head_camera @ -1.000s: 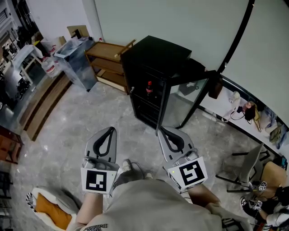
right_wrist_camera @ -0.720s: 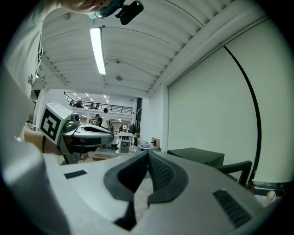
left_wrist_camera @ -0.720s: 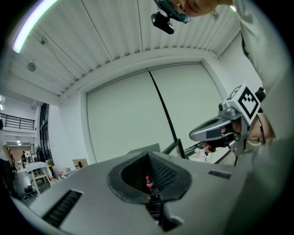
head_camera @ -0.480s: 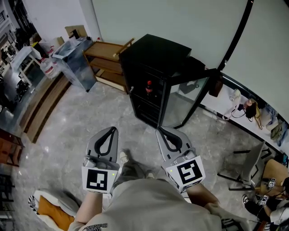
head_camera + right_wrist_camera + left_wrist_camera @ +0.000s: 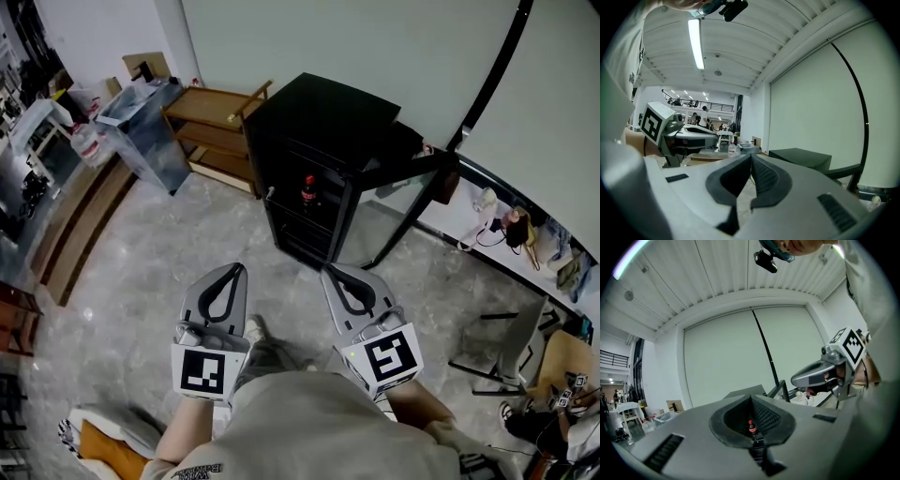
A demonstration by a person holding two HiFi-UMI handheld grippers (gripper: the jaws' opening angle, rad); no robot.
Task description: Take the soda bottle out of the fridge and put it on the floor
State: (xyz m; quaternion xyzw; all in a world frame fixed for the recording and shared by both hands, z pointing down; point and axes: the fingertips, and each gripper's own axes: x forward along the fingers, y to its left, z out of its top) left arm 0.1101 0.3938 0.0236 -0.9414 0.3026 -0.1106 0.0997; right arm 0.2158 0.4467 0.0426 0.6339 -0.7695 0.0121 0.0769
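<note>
A: Tools, quick.

B: Left tool (image 5: 235, 269) closed, jaws tip to tip, only the oval gap behind the tips. Right tool (image 5: 327, 272) closed the same way. Neither grips anything. They are held side by side, apart, both pointing roughly level at the fridge (image 5: 323, 117).

A: Soda bottle?

B: The soda bottle (image 5: 308, 192) is inside the fridge, upright on a shelf, dark with a red label and cap. It is ahead of both tools and well apart from them, nearer the right tool's line than the left's in the head view. In the left gripper view it shows far off through that tool's oval gap, not touched by the jaws.

A: Fridge door?

B: The glass door (image 5: 398, 202) is swung open, ahead of the right tool and out to its right side. The fridge body is black.

A: Floor?

B: The floor (image 5: 131, 272) is grey and marbled, below both tools. The person's shoe (image 5: 253, 328) is on it, between the two tools and under them.

A: Anything else?

B: A wooden shelf unit (image 5: 220, 122) stands ahead of the left tool, further left, just beside the fridge. A clear bin (image 5: 141, 127) is left of that. A chair (image 5: 511, 342) is off to the right of the right tool.
</note>
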